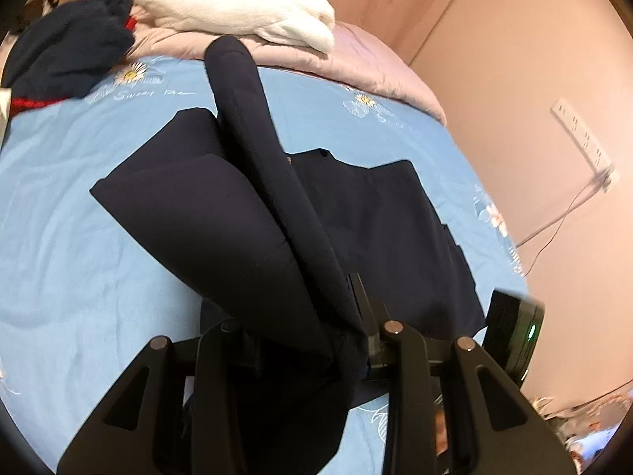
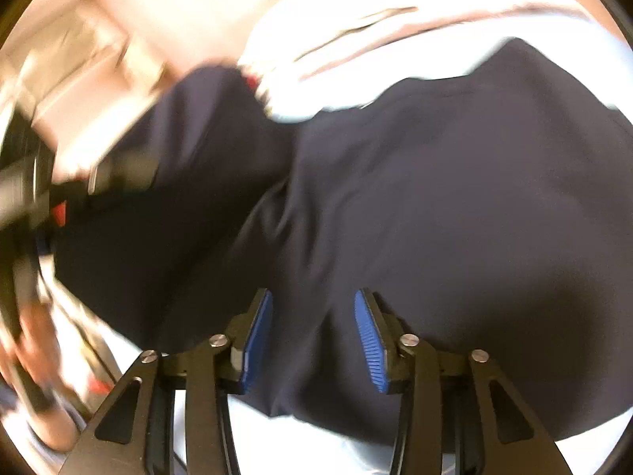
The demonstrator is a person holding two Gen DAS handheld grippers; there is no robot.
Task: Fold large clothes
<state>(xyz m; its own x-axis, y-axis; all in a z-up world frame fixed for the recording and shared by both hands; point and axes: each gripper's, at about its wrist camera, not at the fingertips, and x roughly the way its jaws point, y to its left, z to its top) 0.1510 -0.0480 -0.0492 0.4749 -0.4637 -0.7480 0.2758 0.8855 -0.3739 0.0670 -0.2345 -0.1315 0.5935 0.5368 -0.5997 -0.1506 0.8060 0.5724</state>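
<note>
A dark navy garment (image 1: 376, 217) lies partly folded on the light blue bed sheet (image 1: 79, 257). One long part of it (image 1: 245, 118) rises from the bed toward my left gripper (image 1: 316, 301), which is shut on a bunch of this cloth. The fabric drapes over the left finger and hides it; the right finger (image 1: 362, 301) shows. In the blurred right wrist view, my right gripper (image 2: 314, 336) stands open over the navy garment (image 2: 455, 198). Its blue pads (image 2: 259, 340) are apart, and cloth lies between and beneath them without being pinched.
A white folded cloth (image 1: 237, 4) rests on a pink quilt (image 1: 376, 75) at the head of the bed. A second navy garment with red trim (image 1: 67, 51) lies at the far left. A socket strip (image 1: 585, 146) with a cable hangs on the wall to the right.
</note>
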